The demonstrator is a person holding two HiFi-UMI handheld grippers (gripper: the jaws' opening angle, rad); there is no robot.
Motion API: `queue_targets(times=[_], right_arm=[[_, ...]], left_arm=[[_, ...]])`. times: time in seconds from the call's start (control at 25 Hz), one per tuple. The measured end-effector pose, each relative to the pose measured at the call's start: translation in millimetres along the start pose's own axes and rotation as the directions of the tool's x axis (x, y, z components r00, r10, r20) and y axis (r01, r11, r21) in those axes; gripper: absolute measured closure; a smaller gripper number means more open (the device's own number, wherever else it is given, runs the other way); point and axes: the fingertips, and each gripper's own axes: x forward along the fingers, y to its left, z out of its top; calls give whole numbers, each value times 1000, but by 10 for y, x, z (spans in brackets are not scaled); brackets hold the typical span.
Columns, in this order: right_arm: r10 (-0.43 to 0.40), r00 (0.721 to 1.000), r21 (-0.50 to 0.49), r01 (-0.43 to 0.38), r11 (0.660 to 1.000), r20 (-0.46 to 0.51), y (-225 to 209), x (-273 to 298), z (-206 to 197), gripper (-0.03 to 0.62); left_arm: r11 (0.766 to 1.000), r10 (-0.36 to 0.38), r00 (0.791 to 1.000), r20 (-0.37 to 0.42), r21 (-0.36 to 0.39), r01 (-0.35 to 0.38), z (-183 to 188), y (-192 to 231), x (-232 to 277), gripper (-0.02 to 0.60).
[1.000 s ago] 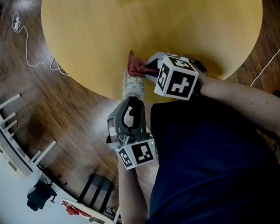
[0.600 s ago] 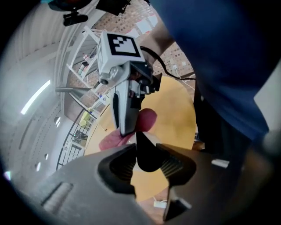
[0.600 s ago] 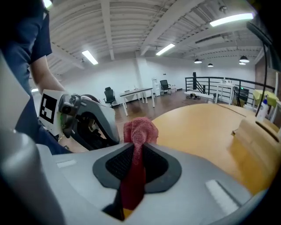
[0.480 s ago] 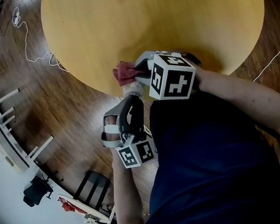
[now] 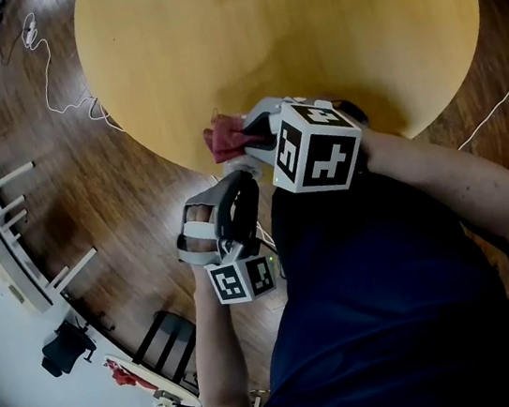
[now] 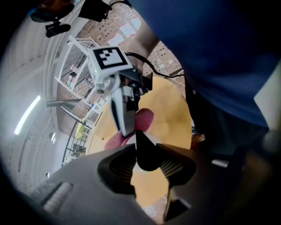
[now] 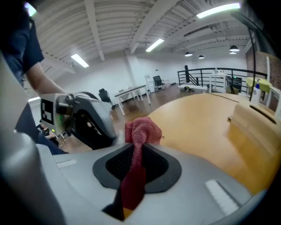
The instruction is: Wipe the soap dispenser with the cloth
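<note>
The right gripper (image 5: 251, 134) now sits a little further left in the head view, its marker cube looming larger. The red cloth (image 5: 224, 140) pinched in its fingers shifts with it, from the far tip of the soap dispenser (image 5: 245, 164) to its left side by the counter (image 5: 324, 36) edge. Far less of the dispenser's pale body shows. The left gripper (image 5: 243, 183) has rolled leftward.

Two tongs (image 5: 243, 181) (image 5: 251, 135) — one cloth (image 5: 223, 140); one soap dispenser (image 5: 242, 164); one table (image 5: 304, 29).

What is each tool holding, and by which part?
Right tool: red cloth, pinched mid-length. Left tool: soap dispenser, by its black part.
</note>
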Motion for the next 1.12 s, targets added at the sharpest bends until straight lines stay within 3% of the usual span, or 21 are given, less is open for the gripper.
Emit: queue_targets(times=[0.12, 0.2, 0.4, 0.52, 0.68, 0.84, 0.92, 1.0, 1.04, 1.12], right_arm=[[59, 998, -63, -58, 996, 23, 207, -8, 181, 526], [62, 998, -51, -61, 997, 25, 211, -7, 182, 527], [-30, 999, 153, 34, 988, -26, -331, 83, -265, 528], [-64, 994, 208, 81, 975, -90, -517, 87, -492, 528], [-48, 998, 139, 53, 989, -37, -314, -35, -228, 527], [38, 998, 14, -39, 999, 59, 138, -112, 161, 526], [45, 997, -3, -45, 999, 66, 180, -91, 174, 526], [3, 999, 57, -6, 998, 54, -2, -48, 64, 526], [-30, 999, 102, 26, 994, 36, -149, -36, -22, 526], [-97, 995, 160, 101, 982, -28, -411, -2, -251, 528]], left_arm=[[997, -22, 1000, -9, 78, 22, -46, -53, -21, 437], [989, -35, 999, -13, 141, 36, -40, -67, -51, 437], [954, -50, 999, 0, 295, 48, 21, 10, 23, 437], [928, -79, 997, 23, 367, 65, 97, 30, 74, 437], [885, -124, 991, 51, 458, 87, 204, -78, 74, 438], [855, -151, 987, 55, 508, 103, 263, -214, 56, 438], [853, -155, 987, 48, 511, 109, 253, -199, 53, 439], [865, -164, 986, 37, 486, 125, 210, -141, 62, 439], [885, -171, 985, 35, 445, 138, 192, -82, 69, 439], [941, -191, 980, 47, 294, 169, 187, 68, 78, 439]])
